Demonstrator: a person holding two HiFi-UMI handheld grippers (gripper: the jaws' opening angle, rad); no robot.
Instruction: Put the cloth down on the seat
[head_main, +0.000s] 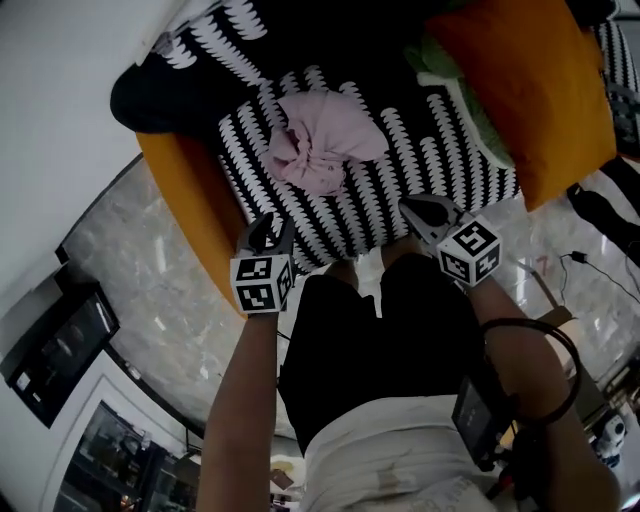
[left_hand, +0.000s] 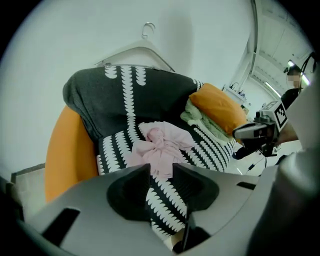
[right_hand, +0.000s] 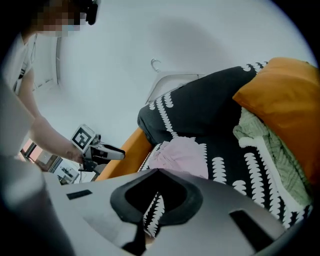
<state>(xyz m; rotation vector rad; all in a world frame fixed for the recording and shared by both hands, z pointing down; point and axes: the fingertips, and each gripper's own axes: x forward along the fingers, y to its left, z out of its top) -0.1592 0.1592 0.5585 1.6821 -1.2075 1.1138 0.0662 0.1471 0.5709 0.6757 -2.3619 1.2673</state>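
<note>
A crumpled pink cloth (head_main: 320, 140) lies on the seat (head_main: 410, 190), which is covered by a black throw with white markings. No gripper touches the cloth (left_hand: 160, 147). My left gripper (head_main: 268, 235) hovers at the seat's front edge, just short of the cloth; in the left gripper view its jaws (left_hand: 161, 170) stand apart with nothing between them. My right gripper (head_main: 425, 213) is at the front edge further right, its jaws (right_hand: 158, 170) meeting tip to tip and empty. The cloth (right_hand: 181, 156) lies beyond them.
An orange cushion (head_main: 530, 80) and a folded green fabric (head_main: 445, 60) lie on the seat's right part. The chair's orange side (head_main: 190, 200) borders the seat on the left. A hanger (left_hand: 145, 37) hangs on the wall behind. A cable (head_main: 590, 265) runs over the marble floor.
</note>
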